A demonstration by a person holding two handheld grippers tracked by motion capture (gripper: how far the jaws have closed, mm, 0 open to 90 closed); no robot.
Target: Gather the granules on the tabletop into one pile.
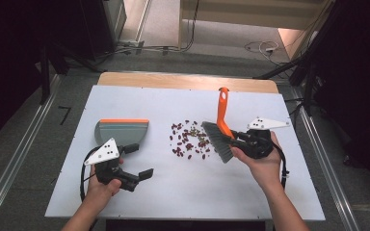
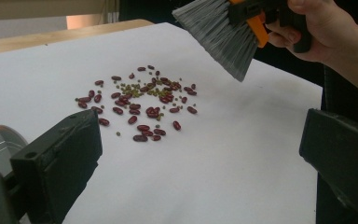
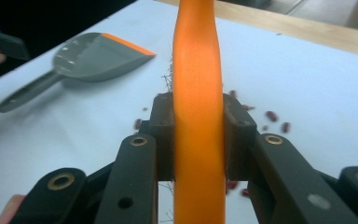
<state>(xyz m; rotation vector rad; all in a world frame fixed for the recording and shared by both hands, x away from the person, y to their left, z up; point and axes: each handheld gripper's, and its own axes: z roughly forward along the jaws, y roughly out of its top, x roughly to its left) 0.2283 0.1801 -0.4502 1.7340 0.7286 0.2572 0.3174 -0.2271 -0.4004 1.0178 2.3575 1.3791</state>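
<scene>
Several red and green beans (image 1: 190,139) lie scattered mid-table. A brush with an orange handle (image 1: 223,111) and grey bristles (image 1: 218,141) hangs tilted just right of them, bristles above the table. My right gripper (image 1: 244,140) is shut on the handle (image 3: 198,93). A grey dustpan (image 1: 122,130) with an orange lip lies flat on the left. My left gripper (image 1: 138,161) stands open just in front of the dustpan, holding nothing. In the left gripper view its jaws are wide apart (image 2: 200,158), facing the beans (image 2: 142,100) and the bristles (image 2: 223,32).
The white board (image 1: 231,192) covers a wooden table whose far edge (image 1: 188,81) shows. Bare board lies in front of the beans and at the near right. Metal rails, cables and dark stands surround the table on the floor.
</scene>
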